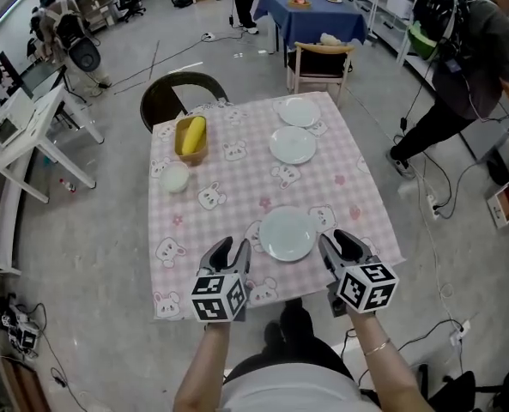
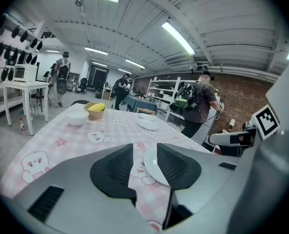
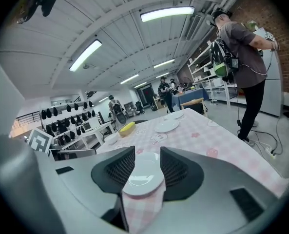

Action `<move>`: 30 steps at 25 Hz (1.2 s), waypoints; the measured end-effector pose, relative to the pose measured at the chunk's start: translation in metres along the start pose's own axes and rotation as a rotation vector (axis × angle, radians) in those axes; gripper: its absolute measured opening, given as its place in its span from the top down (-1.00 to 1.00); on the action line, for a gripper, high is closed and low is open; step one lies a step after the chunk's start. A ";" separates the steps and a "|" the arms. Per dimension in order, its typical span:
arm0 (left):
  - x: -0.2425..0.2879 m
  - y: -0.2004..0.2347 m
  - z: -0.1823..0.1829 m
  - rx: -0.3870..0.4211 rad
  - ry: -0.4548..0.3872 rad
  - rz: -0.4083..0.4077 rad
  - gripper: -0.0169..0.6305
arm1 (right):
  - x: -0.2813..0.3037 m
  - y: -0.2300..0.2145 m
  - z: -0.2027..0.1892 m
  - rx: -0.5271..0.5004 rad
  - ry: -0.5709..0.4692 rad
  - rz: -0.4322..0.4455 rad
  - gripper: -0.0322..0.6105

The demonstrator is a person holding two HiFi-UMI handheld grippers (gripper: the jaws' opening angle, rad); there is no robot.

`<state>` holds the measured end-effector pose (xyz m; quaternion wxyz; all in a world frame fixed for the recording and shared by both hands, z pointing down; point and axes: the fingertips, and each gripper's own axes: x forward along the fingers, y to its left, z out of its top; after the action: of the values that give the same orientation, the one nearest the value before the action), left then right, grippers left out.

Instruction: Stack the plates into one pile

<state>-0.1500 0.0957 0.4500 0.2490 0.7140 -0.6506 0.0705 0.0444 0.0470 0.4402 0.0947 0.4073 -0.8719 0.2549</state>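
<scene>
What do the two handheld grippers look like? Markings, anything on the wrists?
Both the left gripper and right gripper have grey bodies, black textured pads and a white cube with black square markers. No cables visible. A thin bracelet on the right wrist; forearms unsleeved.

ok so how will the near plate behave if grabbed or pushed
The near plate looks rigid and glossy, so probably slippery and breakable. It lies flat, low-rimmed, so unlikely to tip; pushed, it may drag the tablecloth.

Pink bunny-print tablecloth (image 1: 237, 177), banana (image 1: 194, 133) in a tan bowl (image 1: 190, 156) — white bowl (image 1: 174, 178) just beside, wooden chair (image 1: 321, 58) beyond
</scene>
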 end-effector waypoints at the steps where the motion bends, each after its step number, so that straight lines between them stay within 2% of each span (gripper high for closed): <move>1: 0.006 0.002 0.001 -0.003 0.007 0.005 0.44 | 0.006 -0.003 0.001 0.004 0.006 0.003 0.43; 15: 0.079 0.002 -0.031 -0.048 0.187 0.026 0.44 | 0.044 -0.034 -0.001 0.071 0.063 0.013 0.43; 27: 0.111 -0.007 -0.060 -0.044 0.351 0.040 0.44 | 0.052 -0.053 -0.001 0.097 0.069 0.002 0.43; 30: 0.115 -0.007 -0.067 -0.017 0.392 0.049 0.44 | 0.053 -0.055 -0.003 0.099 0.072 -0.001 0.43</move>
<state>-0.1118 0.0233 0.5545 0.3754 0.6685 -0.6072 0.2087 0.0509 -0.0164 0.4824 0.1056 0.4026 -0.8540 0.3122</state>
